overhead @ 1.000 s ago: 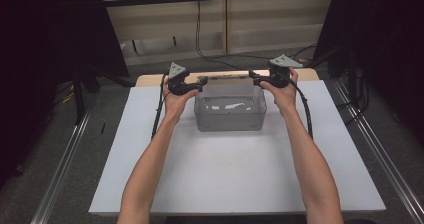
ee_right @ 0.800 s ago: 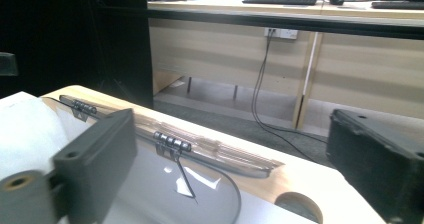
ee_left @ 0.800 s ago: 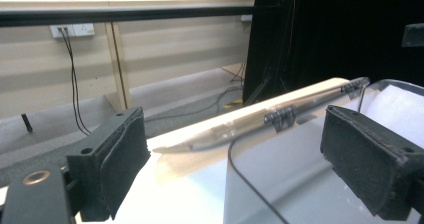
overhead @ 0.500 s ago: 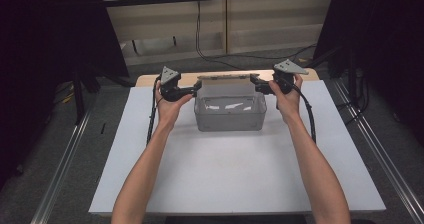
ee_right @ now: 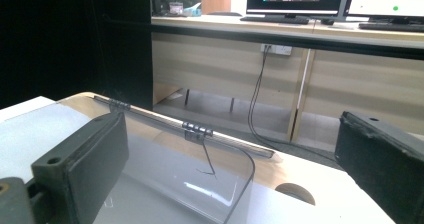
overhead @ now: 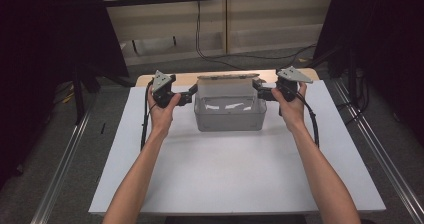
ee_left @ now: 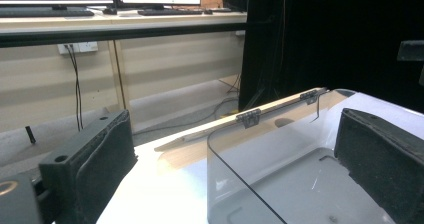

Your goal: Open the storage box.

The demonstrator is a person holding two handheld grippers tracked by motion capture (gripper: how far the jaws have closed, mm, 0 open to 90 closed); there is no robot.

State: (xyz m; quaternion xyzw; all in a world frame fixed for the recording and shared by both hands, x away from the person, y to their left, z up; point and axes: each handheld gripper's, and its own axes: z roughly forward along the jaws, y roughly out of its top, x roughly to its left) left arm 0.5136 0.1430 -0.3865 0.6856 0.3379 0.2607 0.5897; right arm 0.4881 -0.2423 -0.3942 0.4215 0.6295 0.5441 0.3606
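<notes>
**Both grippers letting go of the open box**

The left gripper (overhead: 189, 95) and right gripper (overhead: 258, 89) are standing with jaws wide apart, having just been opening, with nothing pressed between the pads. The clear box (overhead: 230, 115) is sitting at twelve o'clock on the white board (overhead: 220, 174), lid (overhead: 227, 84) raised. Compared with a second ago, both hands are pulling outward, toward nine and three o'clock, so the lid-opening looks finished.

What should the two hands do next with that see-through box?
Probably draw both grippers outward, away from the clear box. The left gripper and right gripper have just been opening; their jaws stand wide beside its ends, gripping nothing, and its lid already stands open.
</notes>
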